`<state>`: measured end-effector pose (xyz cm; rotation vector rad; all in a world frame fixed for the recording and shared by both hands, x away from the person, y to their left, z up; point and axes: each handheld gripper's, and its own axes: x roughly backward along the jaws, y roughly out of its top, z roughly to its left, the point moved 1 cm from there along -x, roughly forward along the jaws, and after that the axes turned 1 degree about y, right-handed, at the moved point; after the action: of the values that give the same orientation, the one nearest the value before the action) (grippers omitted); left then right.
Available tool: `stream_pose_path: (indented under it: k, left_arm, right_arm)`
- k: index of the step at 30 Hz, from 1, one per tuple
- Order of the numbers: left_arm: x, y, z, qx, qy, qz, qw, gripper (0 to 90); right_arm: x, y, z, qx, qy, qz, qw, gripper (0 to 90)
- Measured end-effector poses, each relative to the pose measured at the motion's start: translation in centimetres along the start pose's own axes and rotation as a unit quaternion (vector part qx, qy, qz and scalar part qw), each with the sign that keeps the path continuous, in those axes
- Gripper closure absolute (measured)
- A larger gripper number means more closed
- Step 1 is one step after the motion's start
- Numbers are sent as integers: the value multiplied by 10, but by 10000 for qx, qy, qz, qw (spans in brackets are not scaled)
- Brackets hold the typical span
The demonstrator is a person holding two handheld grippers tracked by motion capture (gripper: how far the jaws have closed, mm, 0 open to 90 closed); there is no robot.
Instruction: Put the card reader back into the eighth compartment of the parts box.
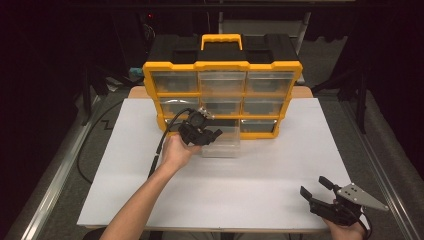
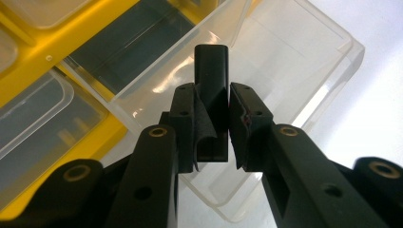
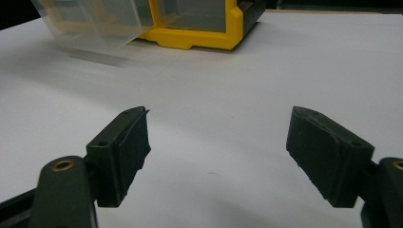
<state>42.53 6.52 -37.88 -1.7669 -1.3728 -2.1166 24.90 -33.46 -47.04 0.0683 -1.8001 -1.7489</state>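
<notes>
Left tool (image 2: 212, 124), jaws pinching a small black block (image 2: 212, 71), hovers over the clear drawer (image 2: 304, 71) pulled out of the bottom row of the yellow organizer (image 1: 222, 65) onto the white counter (image 1: 260, 170); the right tool (image 3: 217, 156) rests spread and empty near the counter's right front corner, well apart. Because the block is gripped low and rises well past the pads, it could pivot or slip on release and strike the drawer's rim instead of landing inside. Any push from the tool on the pulled-out drawer might also tip it or slide it across the smooth counter, since nothing steadies it.
</notes>
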Motion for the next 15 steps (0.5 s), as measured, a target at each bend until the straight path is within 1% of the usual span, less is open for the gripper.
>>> stream_pose_path:
  k: [3,6,8,15]
  left_arm:
    - [0,0,0,-2,7,-24,10000,724]
    - [3,0,1,62,-17,-126,9999,633]
    - [5,-1,1,77,-29,-193,9998,601]
    - [14,-2,-4,36,15,-299,9995,526]
  right_arm:
    - [0,0,0,-11,-1,1,10000,223]
    - [0,0,0,-11,-3,0,10000,223]
    - [0,0,0,-10,-3,2,10000,223]
    - [0,0,0,2,-2,0,10000,223]
